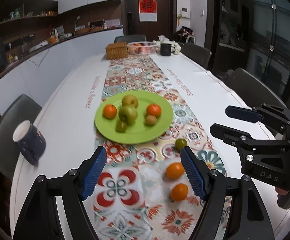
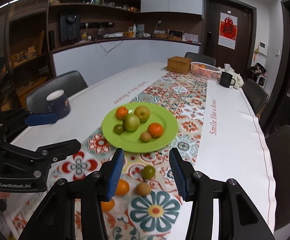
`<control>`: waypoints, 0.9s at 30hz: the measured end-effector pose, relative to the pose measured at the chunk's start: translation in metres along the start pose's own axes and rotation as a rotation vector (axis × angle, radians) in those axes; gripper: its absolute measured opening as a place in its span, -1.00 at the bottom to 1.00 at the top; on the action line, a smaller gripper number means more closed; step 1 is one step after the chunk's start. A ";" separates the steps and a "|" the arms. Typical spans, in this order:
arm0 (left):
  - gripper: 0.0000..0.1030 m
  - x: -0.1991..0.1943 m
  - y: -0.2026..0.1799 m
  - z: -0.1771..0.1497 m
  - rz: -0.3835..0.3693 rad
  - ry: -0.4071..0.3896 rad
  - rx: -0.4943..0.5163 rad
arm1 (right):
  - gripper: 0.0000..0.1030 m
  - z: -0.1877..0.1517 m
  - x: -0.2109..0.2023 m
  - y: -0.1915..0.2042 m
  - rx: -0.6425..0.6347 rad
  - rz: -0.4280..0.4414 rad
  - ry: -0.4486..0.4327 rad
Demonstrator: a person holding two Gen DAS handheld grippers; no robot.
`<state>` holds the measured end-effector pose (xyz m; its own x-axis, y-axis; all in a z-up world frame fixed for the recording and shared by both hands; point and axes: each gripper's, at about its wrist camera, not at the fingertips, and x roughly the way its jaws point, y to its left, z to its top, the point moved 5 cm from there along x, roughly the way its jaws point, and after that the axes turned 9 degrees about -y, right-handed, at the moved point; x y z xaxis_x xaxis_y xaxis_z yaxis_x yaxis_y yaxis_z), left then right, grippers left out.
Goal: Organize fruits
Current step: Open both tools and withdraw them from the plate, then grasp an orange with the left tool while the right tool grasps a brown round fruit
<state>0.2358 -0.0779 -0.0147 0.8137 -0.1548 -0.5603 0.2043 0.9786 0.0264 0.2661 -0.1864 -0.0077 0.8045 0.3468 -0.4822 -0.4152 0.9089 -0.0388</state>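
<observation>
Fruits (image 1: 128, 114) fill plate (image 1: 160, 128); mug (image 1: 29, 141) beside.

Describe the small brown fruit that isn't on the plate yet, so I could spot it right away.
Start at the green plate on the patterned runner. Nearer the camera, four loose fruits lie on the runner. The brown fruit sits just behind a small green one, and it alone is dull brown, while its other neighbours are bright orange.

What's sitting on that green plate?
On the green plate: two oranges, two green apples, a small green fruit and a small brown fruit. Anything behind the apples is covered.
</observation>
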 end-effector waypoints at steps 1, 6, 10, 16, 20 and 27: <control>0.48 0.001 -0.003 -0.004 -0.004 0.012 -0.002 | -0.08 -0.003 0.000 -0.001 -0.007 0.003 0.007; 0.48 0.012 -0.019 -0.025 -0.023 0.077 0.014 | -0.08 -0.024 0.004 -0.004 -0.027 0.031 0.061; 0.47 0.019 -0.028 -0.041 -0.048 0.113 0.030 | -0.08 -0.042 0.011 -0.004 -0.031 0.057 0.106; 0.46 0.033 -0.034 -0.064 -0.070 0.168 0.042 | -0.08 -0.067 0.025 0.001 -0.071 0.087 0.173; 0.35 0.045 -0.037 -0.076 -0.091 0.207 0.032 | -0.08 -0.079 0.038 0.004 -0.092 0.107 0.218; 0.12 0.059 -0.043 -0.087 -0.129 0.254 0.020 | -0.08 -0.088 0.056 0.003 -0.093 0.114 0.254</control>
<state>0.2273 -0.1176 -0.1209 0.6181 -0.2367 -0.7496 0.3101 0.9497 -0.0442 0.2727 -0.1841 -0.1122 0.6231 0.3661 -0.6912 -0.5438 0.8379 -0.0464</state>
